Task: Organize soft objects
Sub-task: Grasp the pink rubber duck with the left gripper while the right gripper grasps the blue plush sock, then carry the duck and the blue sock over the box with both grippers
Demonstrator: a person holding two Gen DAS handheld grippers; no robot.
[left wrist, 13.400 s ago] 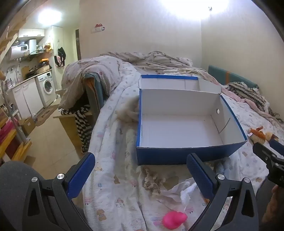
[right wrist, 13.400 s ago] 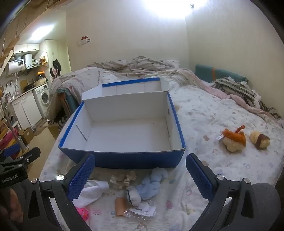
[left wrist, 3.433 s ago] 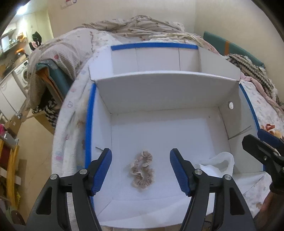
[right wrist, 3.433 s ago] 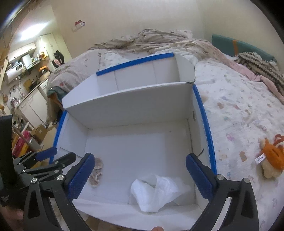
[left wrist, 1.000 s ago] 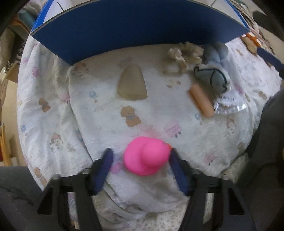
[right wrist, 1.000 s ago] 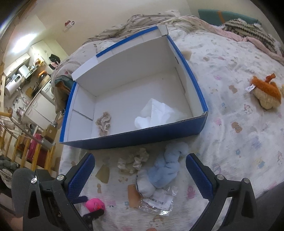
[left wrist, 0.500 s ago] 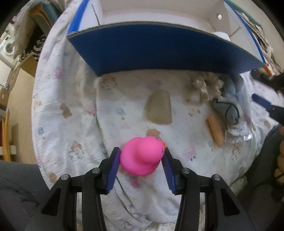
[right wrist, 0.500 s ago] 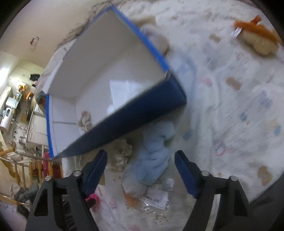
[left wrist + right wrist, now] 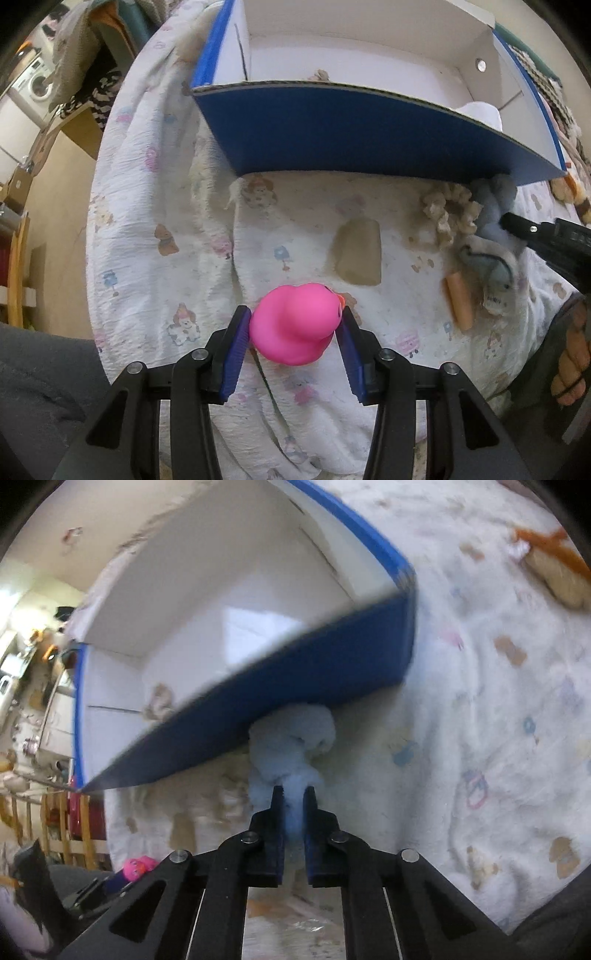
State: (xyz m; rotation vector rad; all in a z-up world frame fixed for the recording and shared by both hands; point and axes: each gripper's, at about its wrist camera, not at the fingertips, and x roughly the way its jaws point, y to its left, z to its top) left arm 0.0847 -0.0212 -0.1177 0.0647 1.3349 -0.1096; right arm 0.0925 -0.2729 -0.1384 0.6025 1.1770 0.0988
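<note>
The left gripper (image 9: 294, 325) pinched the pink rubber duck (image 9: 295, 323) between its jaws over the bed (image 9: 155, 221). The right gripper (image 9: 293, 801) clamped the pale-blue plush toy (image 9: 291, 738), which lay against the blue box (image 9: 295, 672).

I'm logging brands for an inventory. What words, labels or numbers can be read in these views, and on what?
No text reads clearly in either view.
Label on the clear packet: barcode stripes show, print too small to read.
White tag on the orange plush toy: blurred, unreadable.
Pink duck and blue box: no print visible.
</note>
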